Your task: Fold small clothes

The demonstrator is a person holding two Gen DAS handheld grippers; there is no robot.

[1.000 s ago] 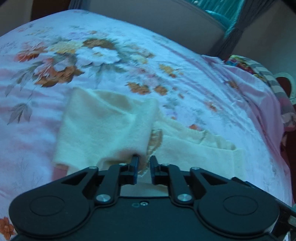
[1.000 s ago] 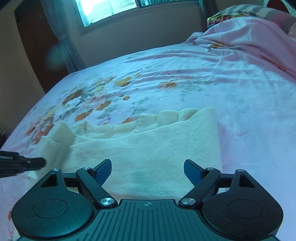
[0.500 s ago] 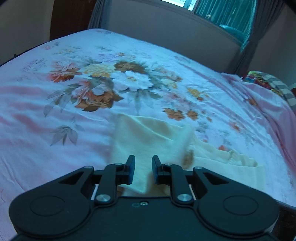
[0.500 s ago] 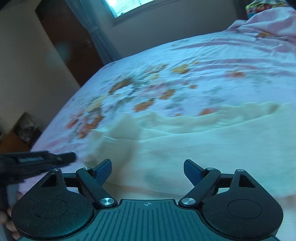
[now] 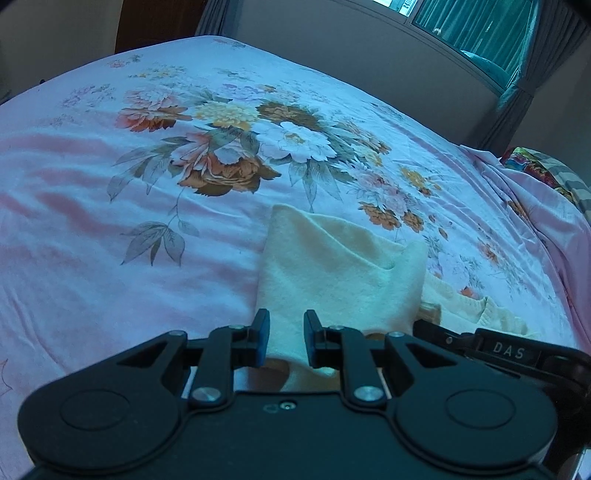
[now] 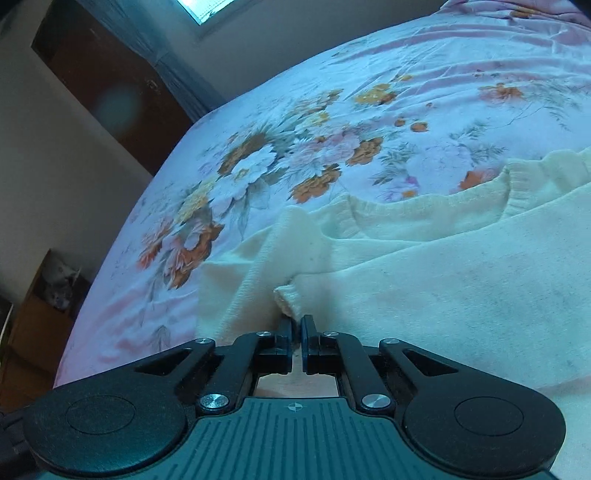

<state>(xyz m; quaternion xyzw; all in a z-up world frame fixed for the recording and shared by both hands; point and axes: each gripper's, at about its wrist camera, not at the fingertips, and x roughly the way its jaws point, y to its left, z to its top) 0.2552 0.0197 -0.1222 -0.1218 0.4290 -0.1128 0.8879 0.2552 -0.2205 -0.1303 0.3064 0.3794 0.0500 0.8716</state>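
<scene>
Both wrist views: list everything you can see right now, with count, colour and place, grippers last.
cream sweater: one, cream, on the bed, part lifted.
floral bedsheet: one, pink with orange and white flowers, covering the bed.
patterned pillow: one, multicoloured, far right end of the bed.
window: one, teal-curtained, behind the bed.
dark wooden door: one, brown, far wall.
left gripper: one, black, fingers holding a sweater fold.
right gripper: one, black, fingers shut on a sweater edge.
</scene>
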